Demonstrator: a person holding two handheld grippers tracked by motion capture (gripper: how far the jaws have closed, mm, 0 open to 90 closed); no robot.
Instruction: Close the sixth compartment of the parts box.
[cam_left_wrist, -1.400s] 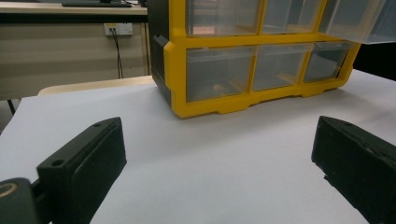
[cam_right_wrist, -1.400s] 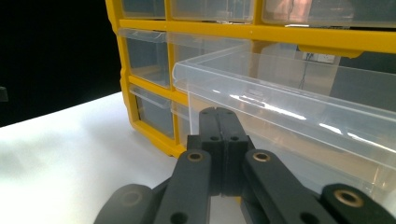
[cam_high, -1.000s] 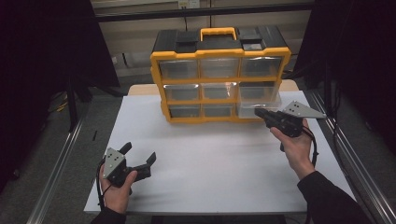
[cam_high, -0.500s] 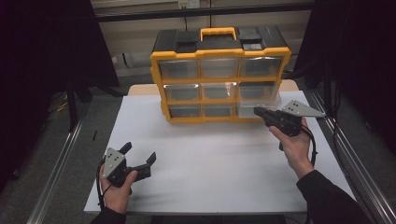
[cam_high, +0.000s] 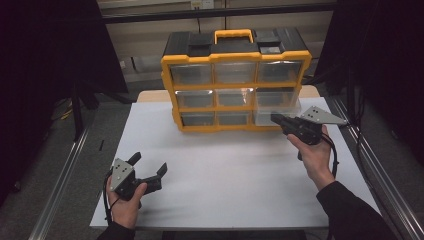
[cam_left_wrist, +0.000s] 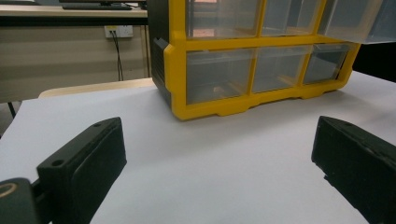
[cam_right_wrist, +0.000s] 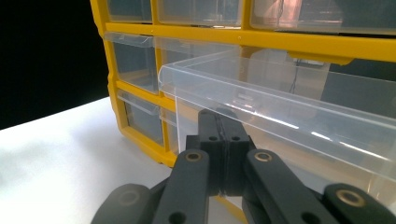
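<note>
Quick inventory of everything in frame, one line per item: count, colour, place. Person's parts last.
Drawer cabinet: 1, yellow frame, black top, yellow handle; far middle of the table.
Clear drawers: 9, transparent, three rows of three.
Pulled-out drawer: 1 of the 9, transparent; middle row, right column in the high view, partly out.
Table top: 1, white, centre.
Wall socket: 1, white, behind the table.
Left gripper: 1, black with grey plate; near left, jaws open, nothing between them.
Right gripper: 1, black with grey plate; shut, tips at the pulled-out drawer's front, contact unclear.
Hands: 2, left hand, right hand, dark sleeves.
</note>
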